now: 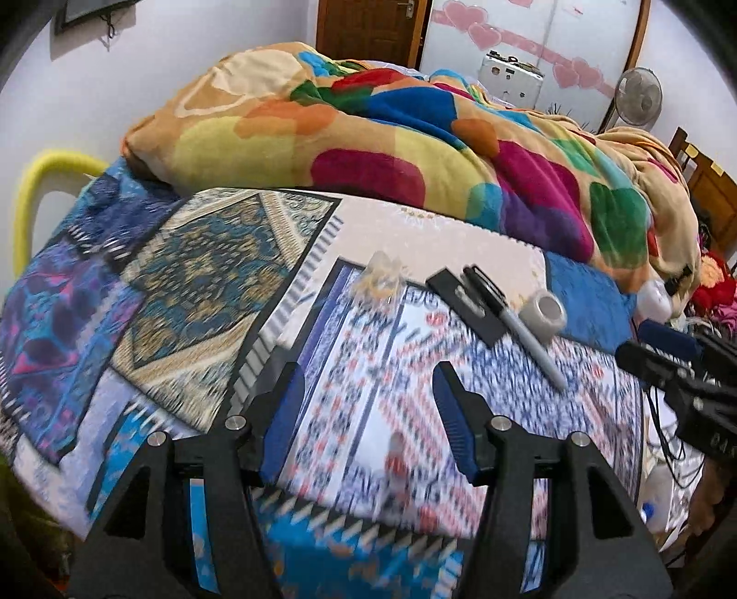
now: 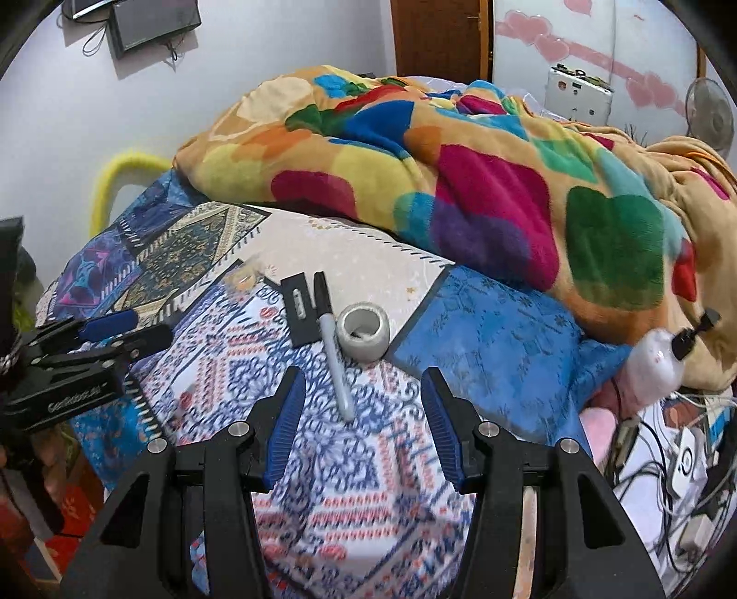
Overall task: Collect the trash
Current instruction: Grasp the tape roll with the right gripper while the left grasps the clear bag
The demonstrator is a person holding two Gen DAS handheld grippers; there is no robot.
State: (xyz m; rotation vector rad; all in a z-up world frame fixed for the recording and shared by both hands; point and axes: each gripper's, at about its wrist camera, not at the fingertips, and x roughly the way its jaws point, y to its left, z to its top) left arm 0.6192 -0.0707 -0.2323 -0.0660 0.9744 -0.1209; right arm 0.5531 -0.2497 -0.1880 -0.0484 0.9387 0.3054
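Only blurred lettering on left tongs point(image 2: 133, 329); both tongs point(image 2: 364, 391) gape apart, empty.

Open patterned bedspread point(image 2: 368, 460) ahead; marker point(image 2: 332, 350), tape roll point(image 2: 364, 332), heaped blanket point(image 2: 460, 184) beyond.

place: home bedroom | evidence: patchwork-sheeted bed point(image 1: 193, 285) lying under heaped multicoloured fleece blanket point(image 2: 460, 175); brown wooden door point(image 1: 368, 27) showing behind

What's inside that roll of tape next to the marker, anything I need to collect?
In the right wrist view the tape roll stands on end, core open upward. A small dark smudge shows low on its inner wall; its near wall hides the rest. The marker lies beside it.
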